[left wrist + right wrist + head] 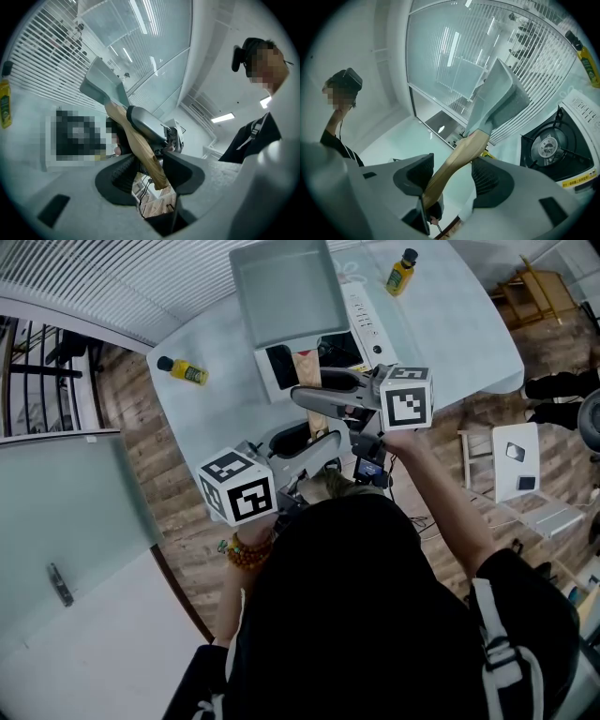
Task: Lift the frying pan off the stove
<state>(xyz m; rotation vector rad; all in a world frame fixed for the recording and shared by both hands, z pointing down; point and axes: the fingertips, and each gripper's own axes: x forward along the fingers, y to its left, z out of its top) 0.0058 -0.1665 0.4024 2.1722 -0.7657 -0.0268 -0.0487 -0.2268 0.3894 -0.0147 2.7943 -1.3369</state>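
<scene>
Left gripper (152, 169) and right gripper (450, 178) both pinch the pan's (286, 287) wooden handle (457, 157), left at its end, pan raised clear of stove (553, 150).

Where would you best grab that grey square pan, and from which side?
By the wooden handle, coming from its free end with jaws closing across it: it is long, slim and juts clear of the pan. The left gripper and right gripper hold it there.
</scene>
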